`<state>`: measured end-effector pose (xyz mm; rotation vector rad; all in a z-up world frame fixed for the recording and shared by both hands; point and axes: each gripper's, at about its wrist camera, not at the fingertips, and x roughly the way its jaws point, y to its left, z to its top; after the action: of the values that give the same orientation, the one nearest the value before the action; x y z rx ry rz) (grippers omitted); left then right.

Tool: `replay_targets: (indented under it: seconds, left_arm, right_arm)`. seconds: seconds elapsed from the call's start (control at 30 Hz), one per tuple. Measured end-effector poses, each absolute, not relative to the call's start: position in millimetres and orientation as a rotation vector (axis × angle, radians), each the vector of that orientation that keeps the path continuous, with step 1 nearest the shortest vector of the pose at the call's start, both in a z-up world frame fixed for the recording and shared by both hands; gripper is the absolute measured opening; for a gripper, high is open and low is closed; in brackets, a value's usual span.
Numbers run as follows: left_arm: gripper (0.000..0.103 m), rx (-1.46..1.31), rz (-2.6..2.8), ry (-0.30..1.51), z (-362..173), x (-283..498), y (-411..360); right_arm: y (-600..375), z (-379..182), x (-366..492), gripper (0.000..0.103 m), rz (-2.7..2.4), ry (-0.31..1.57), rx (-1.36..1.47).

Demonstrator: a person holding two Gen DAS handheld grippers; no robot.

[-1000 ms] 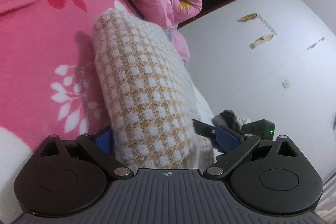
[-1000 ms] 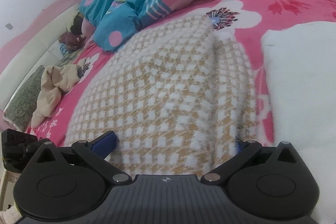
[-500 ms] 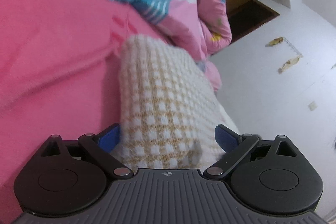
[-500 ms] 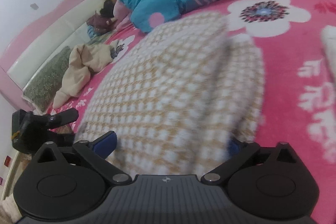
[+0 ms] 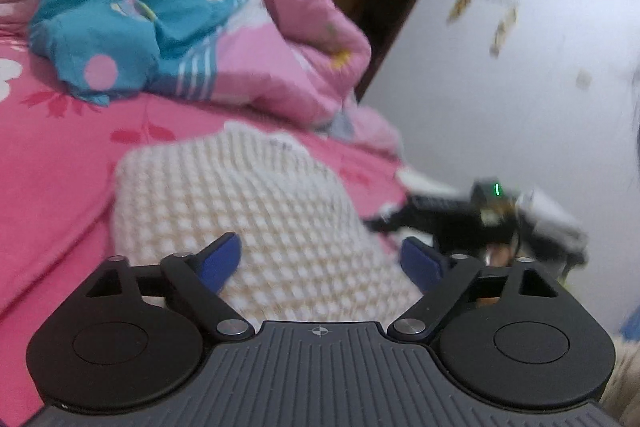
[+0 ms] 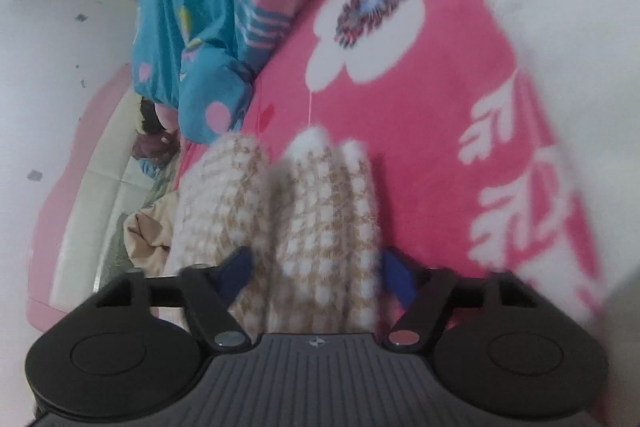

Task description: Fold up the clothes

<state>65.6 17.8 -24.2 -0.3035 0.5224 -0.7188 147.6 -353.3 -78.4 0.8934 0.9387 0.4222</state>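
A fuzzy white and tan checked sweater [image 5: 256, 223] is seen lying on a pink bed sheet [image 5: 52, 163] with white flowers. The sweater is bunched into thick folds, which is shown best in the right wrist view [image 6: 316, 227].

The left gripper [image 5: 320, 261] is held over the near end of the sweater. Its blue fingertips [image 5: 218, 261] are set wide, and its jaws are closing. The sweater is seen between them. The left fingertip lies against the knit, but the right one is seen apart from it, so the cloth is not pinched.

The right gripper [image 6: 316, 273] is held at another edge of the sweater. Its jaws are closing and are set narrower. The folds of the sweater are packed between the two blue fingertips [image 6: 236, 269], and both fingertips are seen against the knit. Both views are blurred.

A blue and pink quilt [image 5: 160, 19] is heaped at the far side of the bed. A tan garment [image 6: 148, 235] is seen crumpled near the white headboard [image 6: 96, 211]. In the left wrist view, the right gripper [image 5: 452, 219] is seen as a black shape with a small green light, just beside the sweater. A white wall [image 5: 520, 107] is seen behind it.
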Motion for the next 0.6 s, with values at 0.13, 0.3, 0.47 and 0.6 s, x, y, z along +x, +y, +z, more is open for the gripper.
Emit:
replay_targets:
  seconds: [0.13,0.3,0.47,0.6]
  left_arm:
    - [0.086,-0.209,-0.706,0.522,-29.5,62.1,6.2]
    - [0.086,-0.136,-0.694,0.516,-30.4,60.1,-3.9]
    - [0.086,-0.076,-0.677,0.496,-30.7,53.6,-8.1]
    - [0.087,-0.072,-0.68,0.489,-31.7,52.7,-7.9]
  right_arm:
    - [-344.2,-60.4,138.9,0.028,0.469,0.794,0.747]
    - [-344.4,-80.2,141.7,0.038,0.43,0.817,0.698]
    - [-370.2,-67.3,97.2,0.061,0.39,0.807,0.798]
    - [-372.3,-70.7,51.4,0.066,0.409,0.883,0.801]
